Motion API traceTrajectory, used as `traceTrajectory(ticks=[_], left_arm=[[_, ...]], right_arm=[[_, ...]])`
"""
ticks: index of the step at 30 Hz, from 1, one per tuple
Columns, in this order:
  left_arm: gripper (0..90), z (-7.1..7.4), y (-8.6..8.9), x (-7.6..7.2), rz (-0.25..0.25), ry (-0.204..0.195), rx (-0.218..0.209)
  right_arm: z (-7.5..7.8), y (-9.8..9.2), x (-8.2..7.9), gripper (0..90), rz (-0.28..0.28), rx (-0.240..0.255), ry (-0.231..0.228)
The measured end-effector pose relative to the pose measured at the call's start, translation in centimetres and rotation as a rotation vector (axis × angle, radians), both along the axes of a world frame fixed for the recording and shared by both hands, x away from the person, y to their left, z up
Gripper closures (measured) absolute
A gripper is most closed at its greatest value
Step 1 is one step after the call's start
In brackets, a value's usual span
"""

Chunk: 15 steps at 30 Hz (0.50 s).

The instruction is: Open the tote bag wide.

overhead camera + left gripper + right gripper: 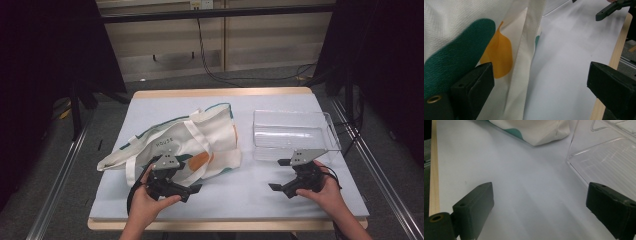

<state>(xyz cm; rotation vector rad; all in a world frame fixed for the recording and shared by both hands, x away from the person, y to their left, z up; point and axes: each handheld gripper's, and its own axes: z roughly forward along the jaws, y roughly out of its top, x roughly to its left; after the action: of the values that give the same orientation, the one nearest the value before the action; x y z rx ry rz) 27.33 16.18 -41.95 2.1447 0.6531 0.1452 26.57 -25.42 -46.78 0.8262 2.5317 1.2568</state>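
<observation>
A cream tote bag [185, 142] with green and orange patches lies flat on the left half of the table. A clear plastic bin [292, 132] stands empty on the right half. My left gripper [186, 179] is low at the bag's near edge, open, with nothing held. In the left gripper view the bag [454, 37] and its strap [524, 62] lie just ahead of the left jaw, and the gap of the left gripper [540, 87] spans strap and bare table. My right gripper [278, 175] is open just in front of the bin [604, 157], over bare table.
The pale blue table top [240, 190] has a wooden rim [230, 224] along the near side. Metal rails [60, 175] run along both sides of the table. Cables [210, 65] trail on the floor behind. The bag's corner [536, 130] lies left of the bin.
</observation>
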Motion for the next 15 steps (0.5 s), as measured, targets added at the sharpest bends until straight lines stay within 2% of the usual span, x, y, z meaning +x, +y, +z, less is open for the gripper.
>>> traceTrajectory(ticks=[3,11,15], left_arm=[[7.4,0.0,0.1,0.0,-0.003,0.004,-0.005],[7.7,0.5,0.6,-0.1,0.0,-0.002,0.015],[8.3,0.7,0.9,-0.1,0.007,0.004,0.008]], right_arm=[[0.2,0.3,0.0,7.6,0.007,-0.001,-0.002],[0.3,1.7,0.2,7.9,0.045,-0.013,-0.002],[0.2,2.3,0.4,7.9,0.063,-0.021,0.0]])
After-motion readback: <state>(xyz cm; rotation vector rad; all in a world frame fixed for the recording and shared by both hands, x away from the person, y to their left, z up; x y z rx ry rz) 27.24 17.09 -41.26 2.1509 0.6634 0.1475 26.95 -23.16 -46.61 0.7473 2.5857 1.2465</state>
